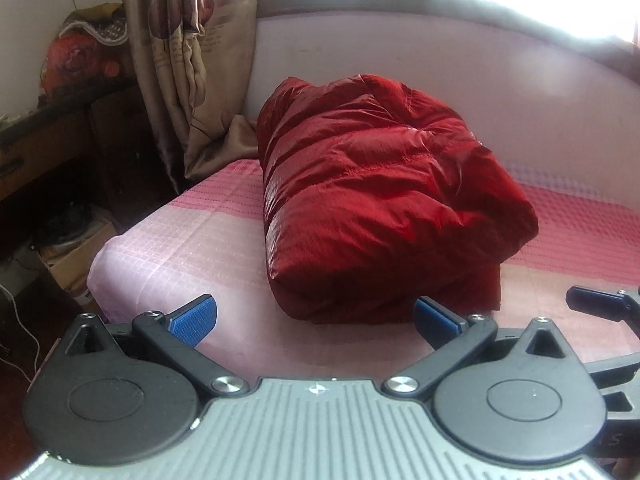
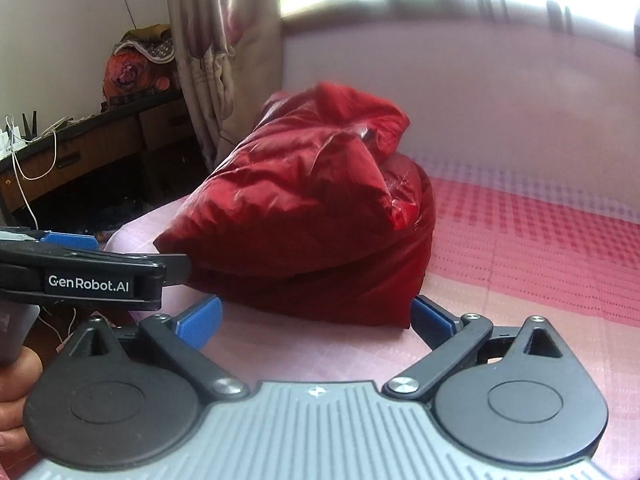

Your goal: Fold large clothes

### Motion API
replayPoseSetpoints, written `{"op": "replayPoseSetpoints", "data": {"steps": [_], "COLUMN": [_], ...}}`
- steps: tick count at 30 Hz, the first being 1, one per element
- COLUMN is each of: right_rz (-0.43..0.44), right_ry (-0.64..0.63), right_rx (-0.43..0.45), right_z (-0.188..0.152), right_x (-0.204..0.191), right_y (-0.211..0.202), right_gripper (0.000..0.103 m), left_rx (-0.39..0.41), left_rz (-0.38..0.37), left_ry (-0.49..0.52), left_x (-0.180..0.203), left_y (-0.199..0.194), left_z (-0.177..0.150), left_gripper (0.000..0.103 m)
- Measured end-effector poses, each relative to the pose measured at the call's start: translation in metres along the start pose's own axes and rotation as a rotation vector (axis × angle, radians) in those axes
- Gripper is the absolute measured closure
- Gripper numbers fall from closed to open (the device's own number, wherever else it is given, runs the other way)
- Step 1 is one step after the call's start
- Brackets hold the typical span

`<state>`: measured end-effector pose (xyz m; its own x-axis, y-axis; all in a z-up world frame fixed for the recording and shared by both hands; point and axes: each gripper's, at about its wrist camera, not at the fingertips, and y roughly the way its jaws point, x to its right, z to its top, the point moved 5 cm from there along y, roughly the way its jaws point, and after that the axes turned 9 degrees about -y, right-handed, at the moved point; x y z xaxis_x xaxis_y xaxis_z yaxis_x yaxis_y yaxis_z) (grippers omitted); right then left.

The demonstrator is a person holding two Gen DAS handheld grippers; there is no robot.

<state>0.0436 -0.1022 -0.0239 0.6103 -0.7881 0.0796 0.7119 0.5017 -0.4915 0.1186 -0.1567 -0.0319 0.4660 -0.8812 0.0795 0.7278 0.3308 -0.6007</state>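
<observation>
A shiny red padded jacket [image 1: 384,200] lies folded in a thick bundle on the pink checked bed sheet [image 1: 180,248]. My left gripper [image 1: 316,318] is open just in front of the bundle's near edge, holding nothing. The right wrist view shows the same jacket [image 2: 304,216] from its right side, its top flap rumpled. My right gripper [image 2: 316,318] is open too, its blue pads [image 2: 200,320] close to the bundle's near bottom edge and not touching it. The left gripper [image 2: 136,256] reaches in from the left of that view, its tip beside the jacket's corner.
A beige curtain [image 1: 188,60] hangs behind the bed's far left corner. A dark wooden desk [image 2: 80,148] with cables and a bedding stack stands left of the bed. A cardboard box [image 1: 68,256] sits on the floor. The white wall and window run behind the bed.
</observation>
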Motion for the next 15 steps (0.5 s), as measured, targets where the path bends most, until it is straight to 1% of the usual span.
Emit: {"op": "replayPoseSetpoints", "data": {"steps": [9, 15], "right_rz": [0.014, 0.018], "right_ry": [-0.007, -0.008], "right_rx": [-0.008, -0.014], "right_z": [0.0001, -0.0013], "right_x": [0.0002, 0.0008], "right_y": [0.0021, 0.004], "right_gripper": [0.002, 0.002], "left_rx": [-0.028, -0.029], "left_rz": [-0.018, -0.008], "left_ry": [-0.013, -0.031], "left_x": [0.002, 0.0013], "left_y": [0.0015, 0.0013], "left_z": [-0.0017, -0.003], "left_gripper": [0.0, 0.0]}}
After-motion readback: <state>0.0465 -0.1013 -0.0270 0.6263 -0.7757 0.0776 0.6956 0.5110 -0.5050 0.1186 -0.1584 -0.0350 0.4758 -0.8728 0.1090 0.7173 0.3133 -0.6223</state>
